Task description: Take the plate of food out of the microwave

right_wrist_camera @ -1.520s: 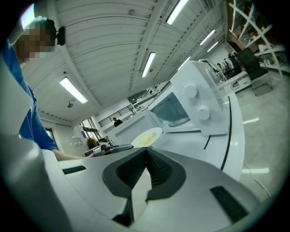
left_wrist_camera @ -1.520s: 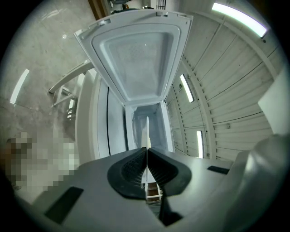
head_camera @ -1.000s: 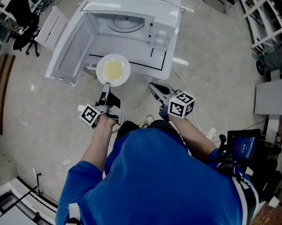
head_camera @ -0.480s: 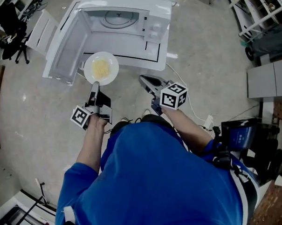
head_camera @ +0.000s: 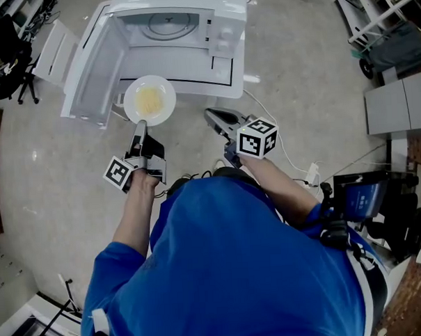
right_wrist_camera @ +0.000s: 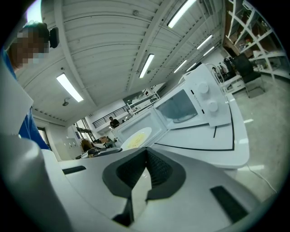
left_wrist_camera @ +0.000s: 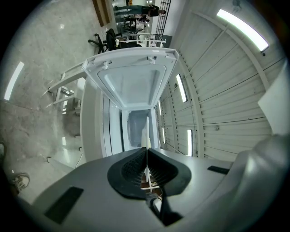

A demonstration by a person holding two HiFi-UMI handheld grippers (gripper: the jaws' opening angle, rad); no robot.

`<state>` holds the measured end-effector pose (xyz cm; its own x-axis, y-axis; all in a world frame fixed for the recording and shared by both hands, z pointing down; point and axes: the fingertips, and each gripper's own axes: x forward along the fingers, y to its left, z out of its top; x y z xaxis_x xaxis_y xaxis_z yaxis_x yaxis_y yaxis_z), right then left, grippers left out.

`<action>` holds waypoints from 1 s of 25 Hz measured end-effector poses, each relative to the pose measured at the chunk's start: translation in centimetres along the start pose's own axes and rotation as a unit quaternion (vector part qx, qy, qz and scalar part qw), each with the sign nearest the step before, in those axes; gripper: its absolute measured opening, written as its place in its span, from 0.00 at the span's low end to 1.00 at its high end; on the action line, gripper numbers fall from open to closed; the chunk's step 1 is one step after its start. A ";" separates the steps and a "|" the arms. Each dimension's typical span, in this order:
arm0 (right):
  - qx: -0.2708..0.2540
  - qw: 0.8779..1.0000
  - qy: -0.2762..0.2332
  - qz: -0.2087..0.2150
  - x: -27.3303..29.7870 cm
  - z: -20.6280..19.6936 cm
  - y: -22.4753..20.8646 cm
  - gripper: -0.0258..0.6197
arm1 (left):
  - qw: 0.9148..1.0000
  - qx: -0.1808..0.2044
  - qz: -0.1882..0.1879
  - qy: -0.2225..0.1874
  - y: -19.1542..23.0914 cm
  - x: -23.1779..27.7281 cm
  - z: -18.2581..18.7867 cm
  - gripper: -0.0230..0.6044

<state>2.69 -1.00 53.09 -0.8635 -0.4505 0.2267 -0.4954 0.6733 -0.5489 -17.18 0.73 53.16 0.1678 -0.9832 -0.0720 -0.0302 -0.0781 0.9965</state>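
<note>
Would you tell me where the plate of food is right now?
Head view, left: the plate hangs in the left tongs, just outside the open microwave.

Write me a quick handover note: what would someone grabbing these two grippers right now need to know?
Left gripper: shut on the near rim of the round white plate of yellow food, holding it in the air.
Right gripper: shut, empty, off to the plate's right.
White microwave oven: its door stands open to the left.
Done: the plate is out, just in front of the open cavity.
Left: set the plate down somewhere; probably close the door.
</note>
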 end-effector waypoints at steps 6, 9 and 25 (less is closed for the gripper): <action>0.001 1.000 0.001 0.001 0.0 0.0 -0.2 0.04 | 1.000 0.000 0.001 0.003 0.0 0.0 -0.4 0.06; 0.002 1.000 0.000 0.001 0.0 0.1 -0.4 0.04 | 1.000 0.000 0.002 0.003 0.0 0.1 -0.5 0.06; 0.006 1.000 0.001 0.002 0.1 0.4 -1.4 0.04 | 1.000 0.002 0.004 0.000 0.0 0.9 -1.1 0.06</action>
<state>3.32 -2.21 53.52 -0.8659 -0.4466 0.2253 -0.4902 0.6682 -0.5596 -15.99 0.00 53.18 0.1684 -0.9837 -0.0636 -0.0357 -0.0705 0.9969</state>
